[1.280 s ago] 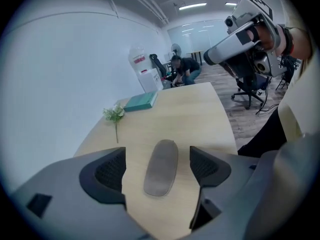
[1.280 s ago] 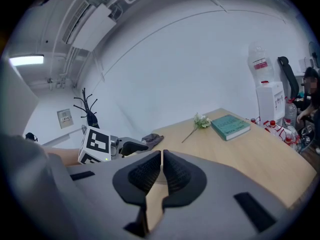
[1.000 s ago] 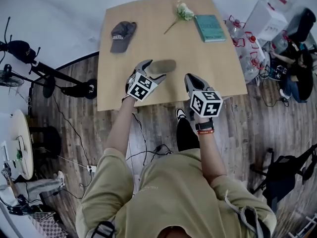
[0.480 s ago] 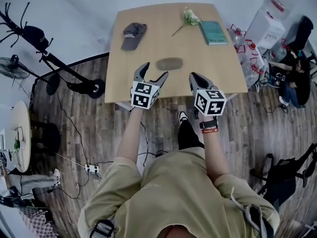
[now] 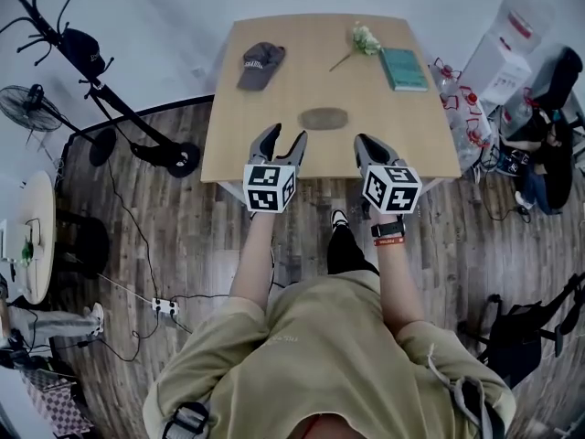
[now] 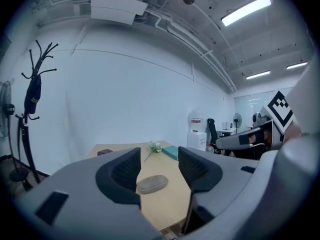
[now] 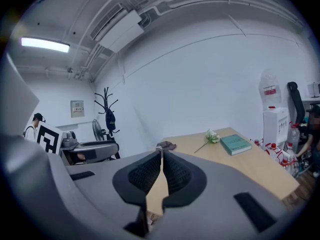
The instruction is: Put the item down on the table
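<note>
The item, a grey-brown oval case [image 5: 323, 117], lies flat on the wooden table [image 5: 411, 140], a little in front of both grippers. My left gripper [image 5: 285, 137] hovers over the table's near edge. Its jaws are closing with nothing between them, and the case [image 6: 152, 183] shows through the gap, well beyond the left gripper [image 6: 159, 166]. My right gripper [image 5: 366, 142] is beside it on the right, also at the near edge. In the right gripper view the right gripper [image 7: 161, 156] is shut, pads together, holding nothing.
A dark cap [image 5: 260, 60], a white flower [image 5: 363, 39] and a teal book [image 5: 403, 68] lie along the table's far side. A coat rack [image 5: 82, 53] and a fan [image 5: 23, 108] stand at left. Water bottles [image 5: 507, 44] and a seated person [image 5: 548, 108] are at right.
The left gripper let go of the case and drew back to the table's near edge, and its jaws have narrowed. The case stays on the table. The right gripper stayed shut.
</note>
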### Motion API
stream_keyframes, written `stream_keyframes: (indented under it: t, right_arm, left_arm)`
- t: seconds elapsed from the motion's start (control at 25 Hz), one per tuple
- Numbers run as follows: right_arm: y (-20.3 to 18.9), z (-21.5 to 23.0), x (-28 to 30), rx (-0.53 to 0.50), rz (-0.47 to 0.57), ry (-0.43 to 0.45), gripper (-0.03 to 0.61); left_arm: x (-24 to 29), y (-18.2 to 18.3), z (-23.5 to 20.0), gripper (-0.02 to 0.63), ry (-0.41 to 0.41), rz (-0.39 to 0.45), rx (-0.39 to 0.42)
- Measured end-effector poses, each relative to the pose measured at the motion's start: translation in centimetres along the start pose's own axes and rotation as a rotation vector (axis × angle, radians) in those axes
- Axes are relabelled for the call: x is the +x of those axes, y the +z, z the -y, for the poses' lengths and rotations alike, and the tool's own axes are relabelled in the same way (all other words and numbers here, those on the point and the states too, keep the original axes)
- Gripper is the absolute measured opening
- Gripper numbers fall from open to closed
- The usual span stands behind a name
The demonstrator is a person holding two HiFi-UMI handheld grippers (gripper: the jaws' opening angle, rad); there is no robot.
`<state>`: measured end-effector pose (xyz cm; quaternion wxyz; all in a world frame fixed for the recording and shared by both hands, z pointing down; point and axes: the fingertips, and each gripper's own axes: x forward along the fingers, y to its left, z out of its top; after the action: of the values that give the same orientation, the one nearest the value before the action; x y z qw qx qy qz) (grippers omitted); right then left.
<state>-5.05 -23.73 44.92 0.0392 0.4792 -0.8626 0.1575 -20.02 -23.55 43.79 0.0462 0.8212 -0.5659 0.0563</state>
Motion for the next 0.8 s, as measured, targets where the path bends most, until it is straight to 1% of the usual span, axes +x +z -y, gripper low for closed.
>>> stream_keyframes:
  t: [0.2,0.4,0.44,0.48,0.68,0.8]
  right_arm:
    - [0.2,0.2,-0.4,-0.008,0.008,-0.02,0.028]
    - [-0.2,-0.6,-0.2,-0.011,0.004,-0.018,0.028]
    - [-0.2,-0.7,-0.2,-0.013,0.005,-0.017,0.028]
    - [-0.2,-0.8,-0.1,-0.014,0.007,-0.018,0.028]
    - [0.4,-1.0,-0.1,-0.027,0.028,-0.029,0.021]
    - [0.7,-1.0,0.1,-0.04,0.037,-0.041,0.015]
  left_arm:
    - [-1.1,0.2,-0.4,0.202,0.038,0.02,-0.013]
    - [-2.4,0.6,-1.5,0.141,0.087,0.036,-0.021]
    - [-2.5,0.6,-1.6,0.105,0.094,0.034,-0.019]
    - [-2.6,0.7,-1.6,0.082,0.099,0.031,-0.017]
    - [-2.9,0.7,-1.6,0.037,0.105,0.021,-0.021]
    - [-3.0,0.9,-1.7,0.025,0.1,0.028,-0.032]
